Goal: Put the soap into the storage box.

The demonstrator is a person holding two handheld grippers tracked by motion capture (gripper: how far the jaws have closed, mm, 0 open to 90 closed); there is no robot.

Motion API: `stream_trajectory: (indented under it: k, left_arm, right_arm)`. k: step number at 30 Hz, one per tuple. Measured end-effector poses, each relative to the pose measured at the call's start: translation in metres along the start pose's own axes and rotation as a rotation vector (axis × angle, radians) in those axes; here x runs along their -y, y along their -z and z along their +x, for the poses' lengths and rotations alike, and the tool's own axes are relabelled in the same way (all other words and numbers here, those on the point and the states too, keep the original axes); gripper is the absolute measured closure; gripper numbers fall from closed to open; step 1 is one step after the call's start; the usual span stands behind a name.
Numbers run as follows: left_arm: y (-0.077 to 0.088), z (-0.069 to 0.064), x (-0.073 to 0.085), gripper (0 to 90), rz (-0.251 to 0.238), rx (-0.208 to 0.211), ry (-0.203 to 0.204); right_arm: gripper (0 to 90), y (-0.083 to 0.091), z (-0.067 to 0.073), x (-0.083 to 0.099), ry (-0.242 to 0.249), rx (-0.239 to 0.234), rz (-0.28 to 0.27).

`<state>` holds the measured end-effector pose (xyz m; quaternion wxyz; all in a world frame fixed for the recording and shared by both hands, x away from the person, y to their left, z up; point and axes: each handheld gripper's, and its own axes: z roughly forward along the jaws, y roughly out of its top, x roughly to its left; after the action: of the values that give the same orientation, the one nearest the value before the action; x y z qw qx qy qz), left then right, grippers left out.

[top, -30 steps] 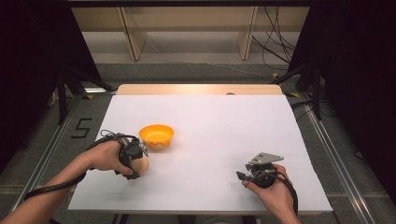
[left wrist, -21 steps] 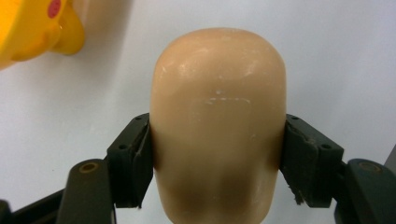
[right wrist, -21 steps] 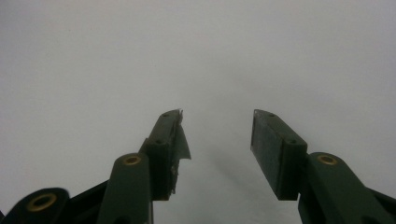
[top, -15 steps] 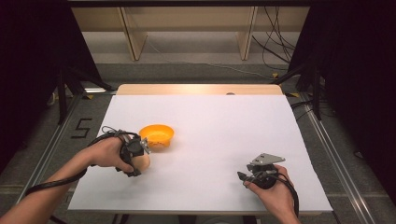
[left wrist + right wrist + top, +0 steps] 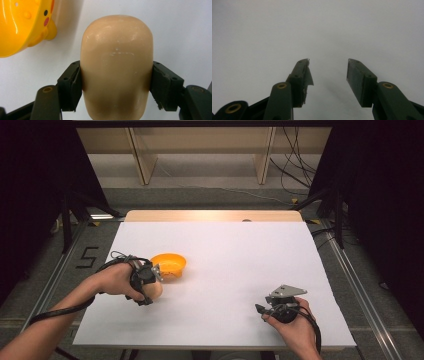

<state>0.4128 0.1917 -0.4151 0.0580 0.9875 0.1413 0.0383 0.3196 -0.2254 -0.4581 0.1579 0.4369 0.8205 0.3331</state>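
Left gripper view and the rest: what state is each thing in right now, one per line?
Left hand-held gripper: shut on the beige egg-shaped object, a jaw pressed to each side.
Beige egg-shaped object: gripped at its sides, beside the orange bowl, not in it.
Orange bowl: upright on the table, nothing visible inside.
Right hand-held gripper: open, nothing between its jaws, low over the white table.

A smooth, peach-coloured egg-shaped object (image 5: 117, 67) sits clamped between the two black jaws of the left gripper (image 5: 116, 85), its rounded end pointing out past the jaw tips and faint scuffs on its surface. Just beyond that gripper (image 5: 145, 282) stands a glossy orange bowl (image 5: 169, 265) with dot markings, upright on the white table, apart from the egg.
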Motion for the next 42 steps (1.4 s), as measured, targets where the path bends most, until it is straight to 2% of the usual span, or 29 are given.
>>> stream_trajectory:
  k: [7,8,13,16,21,23,28,30,35,36,38,39,42]
  left_arm:
    - [0.002,0.002,-0.004,32.6,0.0,-0.01,-0.014]
    - [0.003,0.002,-0.005,32.6,0.002,-0.011,-0.019]
    - [0.004,0.003,-0.008,32.6,-0.004,-0.015,-0.025]
    - [0.006,0.004,-0.011,32.6,-0.002,-0.018,-0.036]
    - [0.009,0.006,-0.013,32.6,-0.002,-0.022,-0.042]
    - [0.01,0.006,-0.014,32.6,-0.008,-0.026,-0.041]
    - [0.013,0.008,-0.016,32.6,-0.01,-0.031,-0.042]
    - [0.014,0.009,-0.017,32.6,-0.01,-0.031,-0.043]
    - [0.016,0.011,-0.02,32.6,-0.013,-0.037,-0.049]
    - [0.016,0.011,-0.02,32.6,-0.018,-0.038,-0.047]
    - [0.017,0.012,-0.021,32.6,-0.018,-0.039,-0.049]
    - [0.017,0.012,-0.022,32.6,-0.022,-0.037,-0.044]
    - [0.018,0.013,-0.024,32.6,-0.022,-0.037,-0.049]
  right_arm:
    - [52.6,0.001,0.0,0.0,-0.004,-0.001,0.001]
    - [52.6,0.002,0.001,-0.001,-0.023,-0.004,0.01]
    - [52.5,0.002,0.001,0.0,-0.022,-0.004,0.009]
    - [52.5,0.002,0.0,0.0,-0.001,0.002,0.002]
    - [52.5,0.002,0.0,0.0,-0.004,0.002,0.0]
    - [52.5,0.003,0.001,-0.001,-0.021,0.001,0.003]
    - [52.4,0.004,0.001,-0.001,-0.026,0.005,-0.001]
    - [52.4,0.003,0.0,0.0,-0.005,0.008,-0.007]
    - [52.4,0.003,-0.001,-0.001,0.0,0.0,-0.027]
    - [52.4,0.002,-0.002,-0.001,0.019,0.002,-0.04]
    - [52.4,0.002,-0.003,-0.001,0.028,0.001,-0.04]
    - [52.4,0.002,-0.002,-0.001,0.014,0.002,-0.047]
    - [52.4,0.002,-0.003,-0.001,0.014,0.005,-0.049]
